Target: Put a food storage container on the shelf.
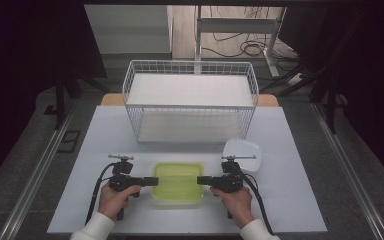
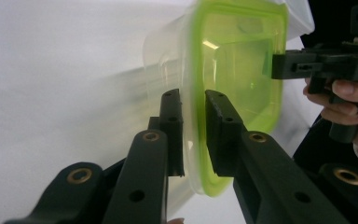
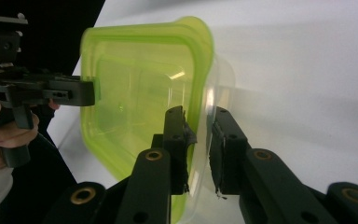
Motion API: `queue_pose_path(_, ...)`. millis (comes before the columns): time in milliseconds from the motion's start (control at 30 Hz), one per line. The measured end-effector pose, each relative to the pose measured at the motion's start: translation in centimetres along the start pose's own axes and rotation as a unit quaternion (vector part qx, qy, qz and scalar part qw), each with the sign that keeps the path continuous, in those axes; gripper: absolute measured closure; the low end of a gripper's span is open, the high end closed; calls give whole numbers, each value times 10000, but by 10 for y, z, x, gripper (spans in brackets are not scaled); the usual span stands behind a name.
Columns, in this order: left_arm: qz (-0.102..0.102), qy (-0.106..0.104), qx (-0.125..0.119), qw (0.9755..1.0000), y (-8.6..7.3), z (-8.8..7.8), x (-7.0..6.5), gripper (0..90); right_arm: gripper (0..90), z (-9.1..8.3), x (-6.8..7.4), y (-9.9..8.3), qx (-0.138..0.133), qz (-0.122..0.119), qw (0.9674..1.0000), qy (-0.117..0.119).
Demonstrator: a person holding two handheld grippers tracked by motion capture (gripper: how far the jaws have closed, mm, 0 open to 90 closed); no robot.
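Container pick-up, both tongs at the rim

Table (image 1: 290,200), white top, bearing all items listed. Wire basket (image 1: 190,100), white, large, at far centre, with flat white shelf on top. Container (image 1: 178,182), clear tub under yellow-green lid, at near centre of table, just in front of basket. Lid or dish (image 1: 243,152), pale, translucent, just beyond right gripper, between container and basket's right corner.

Left gripper (image 1: 152,181), held in left hand (image 1: 112,200), pointing inward at container's left edge. Seen along own jaws as left gripper (image 2: 193,135): one jaw on lid side of rim, other on tub side, clamped on rim of container (image 2: 233,79). Right gripper (image 1: 202,180), in right hand (image 1: 237,200), mirrored at opposite edge. Seen along own jaws as right gripper (image 3: 198,147): jaws straddling rim of container (image 3: 135,93), lid side and tub side alike, pinching it.

Step in hand, by judgement: two-sided grasp just set, lift not begun; container sitting flat on table in high view.

Next move, by judgement: even, level raise with both hands together, keeping rim square between jaws. Thin lip and slick plastic likely to slip or flex under uneven pull. Basket ahead a probable destination, though not certain.
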State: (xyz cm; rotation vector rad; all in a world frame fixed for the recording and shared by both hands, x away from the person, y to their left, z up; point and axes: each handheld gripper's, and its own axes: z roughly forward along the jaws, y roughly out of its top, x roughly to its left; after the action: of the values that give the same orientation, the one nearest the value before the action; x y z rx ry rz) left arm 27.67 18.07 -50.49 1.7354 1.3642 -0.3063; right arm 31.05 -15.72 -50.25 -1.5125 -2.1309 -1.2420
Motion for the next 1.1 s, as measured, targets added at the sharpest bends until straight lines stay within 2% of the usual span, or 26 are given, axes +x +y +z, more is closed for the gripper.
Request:
queue_pose_path(333,250,-13,-220,9994,1,-15,-13,794,783,-15,18,6,-221,-538,9983,20)
queue_pose_path(700,460,-40,-496,9977,2,-24,-27,797,782,-32,31,12,-443,-950,9945,26)
queue_pose_path(1100,610,-19,-624,9962,4,-32,-37,798,782,-43,43,14,-597,-1157,9915,19)
